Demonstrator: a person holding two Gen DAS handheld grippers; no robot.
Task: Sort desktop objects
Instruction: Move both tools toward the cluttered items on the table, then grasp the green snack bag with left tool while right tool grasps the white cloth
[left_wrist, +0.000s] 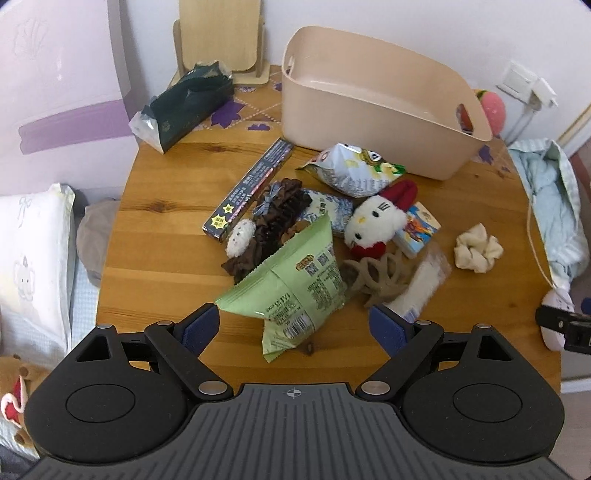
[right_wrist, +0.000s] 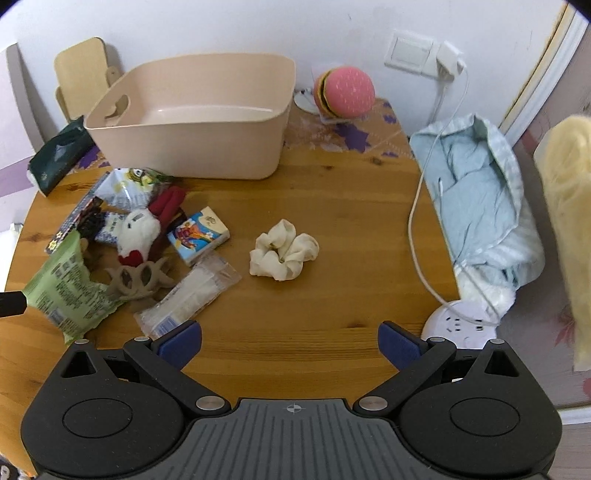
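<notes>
A pile of small objects lies on the round wooden table (left_wrist: 155, 236): a green snack bag (left_wrist: 295, 284), a white plush cat (left_wrist: 373, 221), a beige claw hair clip (left_wrist: 376, 277), a brown scrunchie (left_wrist: 273, 221), a long dark box (left_wrist: 251, 188), a small tissue pack (left_wrist: 417, 229) and a white snack bag (left_wrist: 351, 170). A cream scrunchie (right_wrist: 282, 249) lies apart. The empty beige bin (left_wrist: 373, 99) stands behind the pile. My left gripper (left_wrist: 295, 325) is open, its jaws either side of the green bag's near end. My right gripper (right_wrist: 290, 341) is open and empty, short of the cream scrunchie.
A dark tissue pack (left_wrist: 184, 107) and a wooden stand (left_wrist: 221, 37) sit at the back left. A pink burger toy (right_wrist: 345, 92), blue bedding (right_wrist: 480, 192), a white cable (right_wrist: 417, 221) and a power strip (right_wrist: 461, 325) lie to the right. A clear packet (right_wrist: 192, 291) lies near the pile.
</notes>
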